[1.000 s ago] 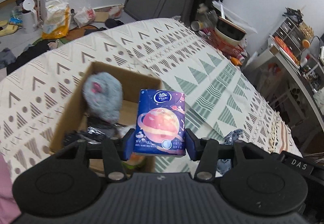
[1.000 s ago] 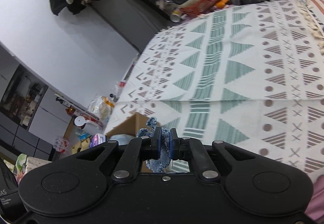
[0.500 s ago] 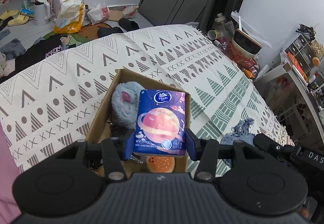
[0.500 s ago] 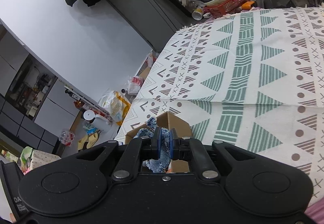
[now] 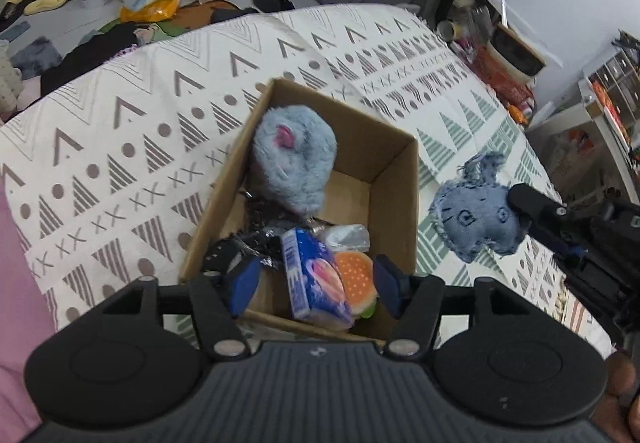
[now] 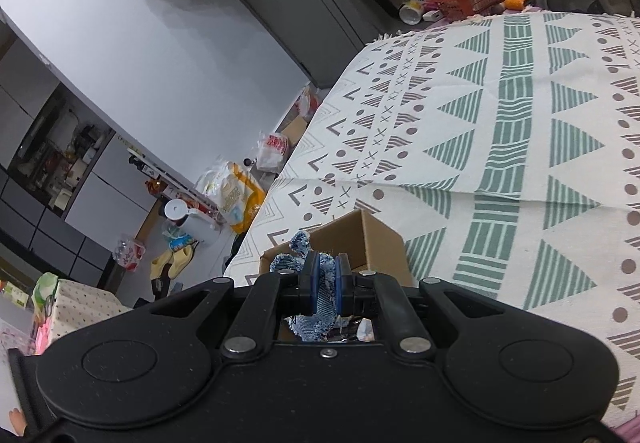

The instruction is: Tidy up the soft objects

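Our left gripper [image 5: 316,285], jaws opening, drops the blue tissue pack [image 5: 316,283] into the brown cardboard box [image 5: 394,179] at frame centre; we should clear upward while our right gripper [image 6: 325,285] pinches the frayed denim toy [image 5: 476,219].

The left wrist camera sits behind the left claw [image 5: 316,283] and looks steeply down, at close range, into the open cardboard box [image 5: 396,179] on the patterned bed cover [image 5: 120,131]. The right wrist camera looks forward at a shallower angle across the same bed cover [image 6: 520,123] toward the room. Both views share the cardboard box [image 6: 380,239] and the cover.
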Available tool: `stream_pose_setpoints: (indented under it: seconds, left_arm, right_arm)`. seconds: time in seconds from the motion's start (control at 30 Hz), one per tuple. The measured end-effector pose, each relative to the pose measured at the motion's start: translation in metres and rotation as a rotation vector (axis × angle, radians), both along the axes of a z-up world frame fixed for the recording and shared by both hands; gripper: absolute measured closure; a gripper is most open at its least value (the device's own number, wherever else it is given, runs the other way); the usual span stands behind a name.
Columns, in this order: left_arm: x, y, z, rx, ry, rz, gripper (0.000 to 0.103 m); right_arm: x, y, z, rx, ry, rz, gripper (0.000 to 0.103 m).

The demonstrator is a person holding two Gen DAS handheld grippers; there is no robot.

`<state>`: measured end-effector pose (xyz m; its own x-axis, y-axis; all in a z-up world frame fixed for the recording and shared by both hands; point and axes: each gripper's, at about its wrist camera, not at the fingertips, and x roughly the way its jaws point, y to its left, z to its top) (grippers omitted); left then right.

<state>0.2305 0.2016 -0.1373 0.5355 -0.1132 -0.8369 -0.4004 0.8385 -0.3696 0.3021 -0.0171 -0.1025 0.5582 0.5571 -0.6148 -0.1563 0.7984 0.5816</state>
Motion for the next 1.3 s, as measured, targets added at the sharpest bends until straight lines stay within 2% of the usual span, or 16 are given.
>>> stream_pose_setpoints:
  seconds: [0.2,0.3,0.37,0.5,0.63,0.97,1.23,1.3]
  left_arm:
    - [-0.004,0.014,0.011,-0.004,-0.021,0.039,0.039]
    - [-0.004,0.019,0.015,0.001,-0.025,0.048,0.038]
    - [-0.005,0.022,0.017,0.004,-0.025,0.056,0.038]
    - [-0.007,0.023,0.022,0.020,-0.027,0.060,0.038]
    - [-0.010,0.021,0.026,0.047,-0.038,0.057,0.025]
    - [-0.019,0.008,0.044,0.092,-0.027,0.039,0.018]
    - [-0.035,-0.009,0.072,0.140,-0.077,0.010,0.001]
    - [-0.040,-0.015,0.080,0.161,-0.098,-0.002,0.000]
  right_arm:
    - [0.007,0.014,0.004,-0.007,-0.008,0.008,0.095]
    - [0.011,0.020,0.009,0.009,-0.022,0.006,0.089]
    - [0.015,0.022,0.009,0.013,-0.018,0.007,0.073]
    - [0.010,0.018,0.011,0.009,-0.024,0.000,0.066]
    - [0.002,0.010,0.009,-0.014,-0.013,0.000,0.053]
    - [-0.020,-0.021,0.012,-0.094,0.014,0.006,0.027]
    - [-0.044,-0.048,0.036,-0.117,-0.048,0.003,0.006]
    - [-0.051,-0.056,0.043,-0.116,-0.073,-0.003,0.001]
